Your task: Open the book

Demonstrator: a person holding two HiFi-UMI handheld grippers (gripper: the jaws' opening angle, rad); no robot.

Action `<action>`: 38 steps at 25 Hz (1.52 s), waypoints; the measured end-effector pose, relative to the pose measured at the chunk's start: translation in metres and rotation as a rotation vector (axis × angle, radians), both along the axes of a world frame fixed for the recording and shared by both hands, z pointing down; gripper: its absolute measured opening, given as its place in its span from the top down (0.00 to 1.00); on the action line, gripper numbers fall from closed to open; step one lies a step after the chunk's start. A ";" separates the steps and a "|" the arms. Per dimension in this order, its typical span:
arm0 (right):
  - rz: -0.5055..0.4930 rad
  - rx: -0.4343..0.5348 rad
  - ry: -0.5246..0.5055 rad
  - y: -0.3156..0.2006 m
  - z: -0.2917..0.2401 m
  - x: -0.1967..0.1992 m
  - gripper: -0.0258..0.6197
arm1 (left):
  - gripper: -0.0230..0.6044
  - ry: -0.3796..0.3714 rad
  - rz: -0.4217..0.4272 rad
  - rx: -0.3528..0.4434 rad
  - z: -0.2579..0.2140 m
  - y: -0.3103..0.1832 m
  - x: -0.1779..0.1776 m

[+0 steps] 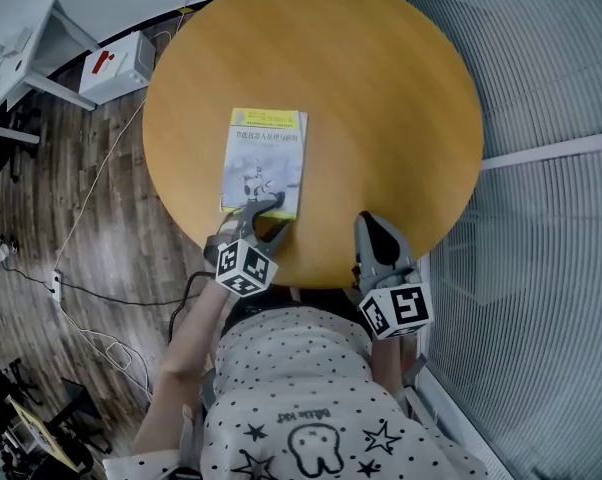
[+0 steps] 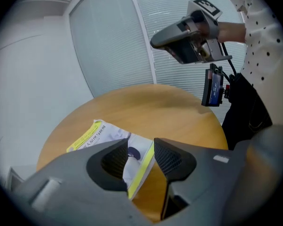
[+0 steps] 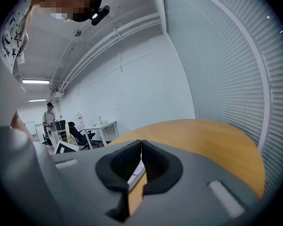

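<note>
The book [image 1: 265,158] lies closed and flat on the round wooden table [image 1: 381,88], its white and yellow cover facing up. My left gripper [image 1: 273,211] is at the book's near edge, open. In the left gripper view its jaws [image 2: 140,147] straddle the book's near corner [image 2: 137,171] without pressing on it. My right gripper [image 1: 367,220] hovers over the table's near edge to the right of the book, apart from it. Its jaws [image 3: 141,143] are shut with nothing between them. From the left gripper view the right gripper [image 2: 179,39] shows raised above the table.
A wall of blinds [image 1: 551,118] runs close along the table's right side. On the wood floor to the left are a white box [image 1: 116,65], a white desk [image 1: 21,48] and cables [image 1: 86,203]. A person [image 3: 50,121] stands far off by a desk [image 3: 99,128].
</note>
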State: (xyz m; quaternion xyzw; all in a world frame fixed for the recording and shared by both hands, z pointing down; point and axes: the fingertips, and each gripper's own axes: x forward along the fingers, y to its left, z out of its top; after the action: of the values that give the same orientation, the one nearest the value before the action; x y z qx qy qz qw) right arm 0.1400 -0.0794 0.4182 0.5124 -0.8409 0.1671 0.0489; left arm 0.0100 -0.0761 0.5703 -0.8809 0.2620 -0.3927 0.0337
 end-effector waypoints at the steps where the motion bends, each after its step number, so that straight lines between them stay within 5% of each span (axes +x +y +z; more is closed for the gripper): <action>1: 0.008 -0.001 0.000 -0.001 0.001 0.000 0.95 | 0.67 -0.012 0.016 -0.009 0.006 0.000 0.000; 20: 0.113 -0.007 0.029 0.009 -0.004 0.011 0.95 | 0.66 -0.110 0.101 -0.087 0.046 -0.003 0.012; 32: 0.127 -0.015 0.039 0.016 -0.004 -0.002 0.95 | 0.70 -0.042 0.093 -0.143 0.038 0.001 0.010; 38: 0.130 -0.020 0.043 0.016 0.000 -0.009 0.95 | 0.82 0.103 -0.011 -0.169 0.017 -0.001 0.004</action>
State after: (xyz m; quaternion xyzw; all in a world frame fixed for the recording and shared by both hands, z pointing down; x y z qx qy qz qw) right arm 0.1314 -0.0638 0.4186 0.5690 -0.8028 0.1673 0.0612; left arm 0.0136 -0.0771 0.5871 -0.8983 0.2340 -0.3676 -0.0564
